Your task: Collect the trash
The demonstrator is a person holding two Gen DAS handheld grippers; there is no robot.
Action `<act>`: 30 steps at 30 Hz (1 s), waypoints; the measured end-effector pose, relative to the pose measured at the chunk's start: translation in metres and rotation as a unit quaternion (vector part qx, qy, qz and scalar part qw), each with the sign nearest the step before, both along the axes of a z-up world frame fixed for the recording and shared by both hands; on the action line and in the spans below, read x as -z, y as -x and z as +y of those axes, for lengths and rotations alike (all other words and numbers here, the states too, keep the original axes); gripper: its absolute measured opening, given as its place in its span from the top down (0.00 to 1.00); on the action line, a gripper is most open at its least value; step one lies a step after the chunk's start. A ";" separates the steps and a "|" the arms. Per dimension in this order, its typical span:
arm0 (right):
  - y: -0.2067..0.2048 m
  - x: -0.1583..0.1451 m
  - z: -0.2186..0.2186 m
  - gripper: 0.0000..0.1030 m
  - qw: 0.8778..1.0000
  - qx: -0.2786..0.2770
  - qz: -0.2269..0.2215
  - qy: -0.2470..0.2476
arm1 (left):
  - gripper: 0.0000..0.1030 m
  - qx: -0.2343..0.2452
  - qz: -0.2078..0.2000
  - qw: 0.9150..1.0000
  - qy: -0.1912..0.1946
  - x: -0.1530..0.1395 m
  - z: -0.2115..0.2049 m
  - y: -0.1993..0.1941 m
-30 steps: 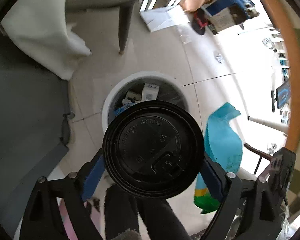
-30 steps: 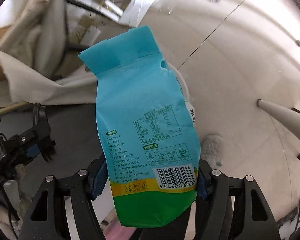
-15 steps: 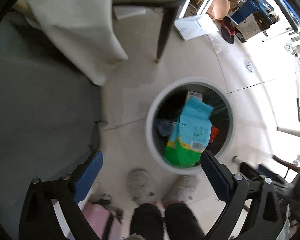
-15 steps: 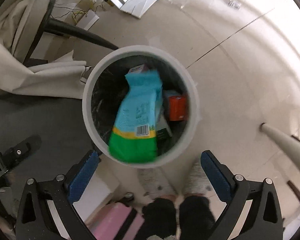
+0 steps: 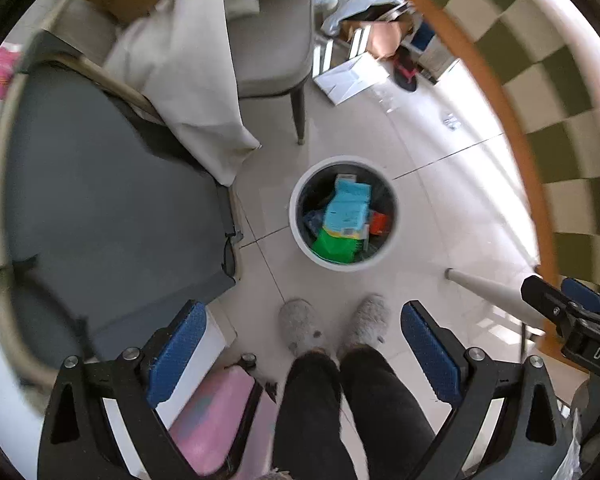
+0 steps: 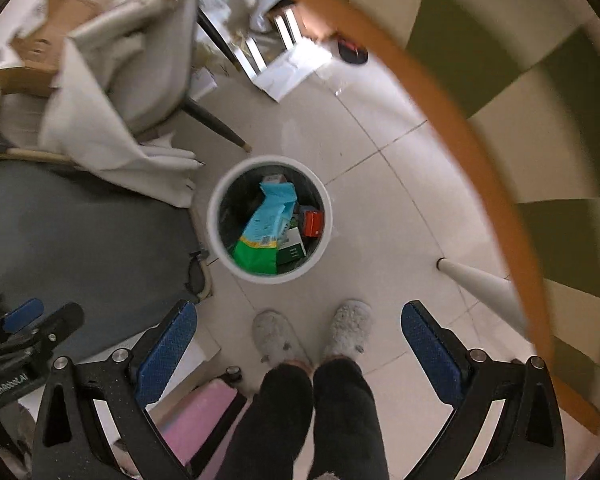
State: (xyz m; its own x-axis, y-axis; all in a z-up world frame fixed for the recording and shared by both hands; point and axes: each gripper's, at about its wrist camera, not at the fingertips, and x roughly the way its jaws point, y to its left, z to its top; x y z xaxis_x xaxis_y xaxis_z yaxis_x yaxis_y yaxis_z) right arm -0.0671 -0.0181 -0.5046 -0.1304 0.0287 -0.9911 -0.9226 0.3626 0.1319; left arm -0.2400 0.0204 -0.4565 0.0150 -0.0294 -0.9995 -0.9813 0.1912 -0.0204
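A: How are the tools seen to be set?

B: The left gripper point(image 5: 302, 344) is spread wide with nothing between its blue pads point(image 5: 178, 350). The right gripper point(image 6: 296, 344) is likewise spread and empty. Both are held high above the floor, pointed down, with the person's grey slippers point(image 6: 350, 330) framed between the fingers.

A: And where is the trash found?

B: It is seen inside the white round bin point(image 5: 300, 236) standing on the tiled floor point(image 5: 440, 216), just ahead of the slippers. A blue-and-green snack bag point(image 5: 342, 220) lies on top, slanted across the opening, with a red box point(image 6: 313, 222) and a green-and-white carton point(image 6: 292, 248) beside it. A black cup lid cannot be made out in the bin from either view.

A: Which step is judged to be in hand?

B: A drop-off appears completed, since nothing is gripped and the bin is already loaded. The hands are judged to be between items.

A: What is called for next?

B: More rubbish would have to be located. The checkered tablecloth point(image 6: 560, 80) on the round table at the right and the cluttered area by the grey chair point(image 5: 268, 40) are likely places to be searched; the fingers can be left spread until an item is reached, then closed on it and carried back over the bin.
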 end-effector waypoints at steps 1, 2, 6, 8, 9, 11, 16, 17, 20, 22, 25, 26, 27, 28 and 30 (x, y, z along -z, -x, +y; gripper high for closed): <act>-0.001 -0.021 -0.004 0.00 1.000 -0.002 0.004 -0.004 | 0.03 -0.002 -0.006 1.000 0.000 -0.016 -0.003 -0.001; -0.001 -0.038 -0.007 0.00 1.000 -0.006 0.006 -0.004 | 0.03 -0.003 -0.010 1.000 -0.002 -0.033 -0.007 -0.001; -0.004 -0.112 -0.024 0.00 1.000 -0.013 0.019 -0.014 | 0.03 0.004 -0.020 1.000 -0.017 -0.096 -0.019 -0.006; -0.005 -0.148 -0.031 0.00 0.999 -0.019 0.020 -0.025 | 0.03 0.004 -0.032 0.999 -0.028 -0.128 -0.024 -0.005; -0.005 -0.166 -0.034 0.00 0.999 -0.021 0.022 -0.030 | 0.03 0.001 -0.040 0.999 -0.030 -0.139 -0.026 -0.005; -0.009 -0.201 -0.039 0.00 0.999 -0.023 0.026 -0.042 | 0.03 -0.003 -0.058 0.998 -0.039 -0.167 -0.030 -0.001; -0.007 -0.271 -0.050 0.00 0.996 -0.037 0.037 -0.070 | 0.03 -0.021 -0.100 0.993 -0.054 -0.226 -0.042 0.014; -0.006 -0.283 -0.052 0.00 0.996 -0.042 0.039 -0.073 | 0.03 -0.025 -0.109 0.992 -0.060 -0.239 -0.044 0.018; -0.001 -0.314 -0.059 0.00 0.994 -0.050 0.054 -0.083 | 0.03 -0.036 -0.134 0.988 -0.072 -0.269 -0.051 0.027; 0.002 -0.327 -0.062 0.00 0.993 -0.054 0.061 -0.088 | 0.03 -0.038 -0.150 0.985 -0.080 -0.288 -0.055 0.031; 0.010 -0.352 -0.068 0.00 0.991 -0.057 0.079 -0.096 | 0.03 -0.037 -0.169 0.981 -0.091 -0.309 -0.061 0.035; 0.012 -0.359 -0.070 0.00 0.990 -0.062 0.080 -0.097 | 0.03 -0.035 -0.173 0.980 -0.096 -0.315 -0.063 0.035; 0.015 -0.366 -0.071 0.00 0.990 -0.065 0.080 -0.099 | 0.03 -0.033 -0.176 0.979 -0.100 -0.321 -0.067 0.036; 0.018 -0.372 -0.072 0.00 0.989 -0.069 0.082 -0.101 | 0.03 -0.032 -0.179 0.978 -0.102 -0.324 -0.069 0.036; 0.022 -0.384 -0.074 0.00 0.988 -0.074 0.086 -0.107 | 0.02 -0.028 -0.187 0.976 -0.106 -0.332 -0.075 0.035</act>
State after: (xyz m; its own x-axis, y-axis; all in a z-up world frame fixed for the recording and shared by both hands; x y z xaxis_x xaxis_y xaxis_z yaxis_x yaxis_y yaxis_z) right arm -0.0894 -0.0920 -0.1202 -0.3145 0.2037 -0.9271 -0.9205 0.1730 0.3503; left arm -0.2754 -0.0546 -0.1241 0.3757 0.1889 -0.9073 -0.9219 0.1764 -0.3450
